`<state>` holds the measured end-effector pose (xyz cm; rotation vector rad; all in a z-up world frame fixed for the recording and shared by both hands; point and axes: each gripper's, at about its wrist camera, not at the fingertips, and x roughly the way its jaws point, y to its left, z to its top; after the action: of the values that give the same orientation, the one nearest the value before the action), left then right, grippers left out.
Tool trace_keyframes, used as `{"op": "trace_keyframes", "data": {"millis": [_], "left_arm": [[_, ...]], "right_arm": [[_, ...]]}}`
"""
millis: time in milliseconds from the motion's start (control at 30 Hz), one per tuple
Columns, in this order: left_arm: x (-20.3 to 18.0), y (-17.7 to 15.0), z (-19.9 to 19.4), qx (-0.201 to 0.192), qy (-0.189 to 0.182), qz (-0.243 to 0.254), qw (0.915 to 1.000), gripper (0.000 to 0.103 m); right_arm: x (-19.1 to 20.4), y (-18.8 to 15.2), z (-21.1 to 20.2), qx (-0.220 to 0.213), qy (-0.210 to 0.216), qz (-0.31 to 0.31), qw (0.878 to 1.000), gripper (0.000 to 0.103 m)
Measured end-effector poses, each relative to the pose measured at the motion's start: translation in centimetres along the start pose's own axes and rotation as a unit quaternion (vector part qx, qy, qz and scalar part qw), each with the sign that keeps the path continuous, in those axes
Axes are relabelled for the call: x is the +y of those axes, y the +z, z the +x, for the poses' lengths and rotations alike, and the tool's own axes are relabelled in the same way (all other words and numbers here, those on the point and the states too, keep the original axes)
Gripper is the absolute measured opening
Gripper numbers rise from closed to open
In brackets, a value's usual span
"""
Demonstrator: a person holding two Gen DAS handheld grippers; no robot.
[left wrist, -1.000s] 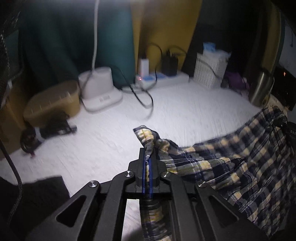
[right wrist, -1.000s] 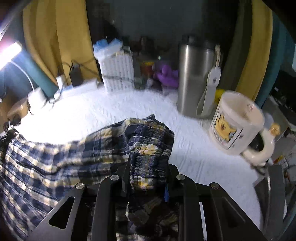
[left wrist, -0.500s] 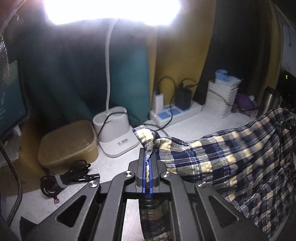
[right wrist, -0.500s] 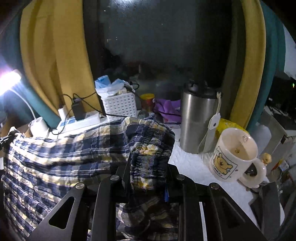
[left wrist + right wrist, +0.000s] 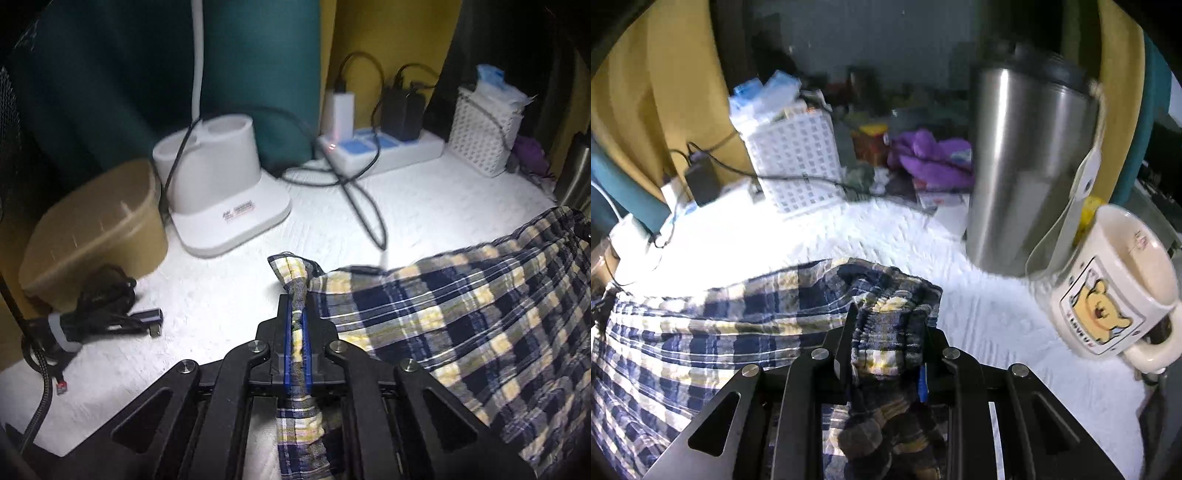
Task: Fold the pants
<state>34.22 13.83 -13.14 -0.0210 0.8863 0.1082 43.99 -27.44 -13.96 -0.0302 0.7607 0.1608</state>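
Left tongs (image 5: 298,325): I keep them clenched on a thin corner of the navy-and-yellow plaid cotton pants (image 5: 461,325); the jaws have just eased open a touch, cloth still pinched between them.
Right tongs (image 5: 886,343): clenched on the bunched elastic waistband.
Change: both views have dipped from the curtains half a second ago toward the white textured counter (image 5: 221,295).
Pants: stretched between my tongs, just in front of the white lamp base (image 5: 221,184).
Meaning: I judge I'm laying the fold down.
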Motion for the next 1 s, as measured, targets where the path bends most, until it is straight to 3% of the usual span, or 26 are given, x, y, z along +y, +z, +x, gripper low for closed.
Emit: {"op": "trace_keyframes", "data": {"millis": [133,200,300,333,367,633,767,1000], "left_arm": [[0.4,-0.2,0.3,0.008,0.004,-0.004,1.0000,0.011],[0.6,0.1,0.2,0.008,0.021,-0.006,0.9997,0.025],[2.2,0.4,-0.6,0.007,0.032,-0.034,0.9989,0.044],[2.6,0.4,-1.1,0.005,0.033,-0.043,0.9985,0.046],[3.0,0.3,-1.6,0.000,0.034,-0.048,0.9983,0.047],[2.8,-1.9,-7.0,-0.033,0.020,-0.041,0.9984,0.052],[1.9,-3.3,-8.9,-0.046,0.002,-0.042,0.9981,0.058],[0.5,-6.8,-11.7,-0.052,-0.024,-0.038,0.9976,0.061]], "right_arm": [[-0.4,-0.1,1.1,0.021,0.007,0.007,1.000,0.026],[-0.4,0.1,1.4,0.028,0.006,0.007,1.000,0.029],[-0.5,0.0,1.2,0.030,-0.018,0.006,0.999,0.061],[-0.7,-0.1,0.9,0.027,-0.020,0.007,0.999,0.074],[-0.8,-0.2,0.3,0.023,-0.023,0.007,0.999,0.077],[-1.8,-1.7,-5.8,-0.016,-0.035,-0.004,0.999,0.077],[-2.0,-3.3,-8.8,-0.025,-0.039,-0.007,0.999,0.077],[-2.3,-7.3,-12.8,-0.032,-0.040,-0.008,0.999,0.077]]}}
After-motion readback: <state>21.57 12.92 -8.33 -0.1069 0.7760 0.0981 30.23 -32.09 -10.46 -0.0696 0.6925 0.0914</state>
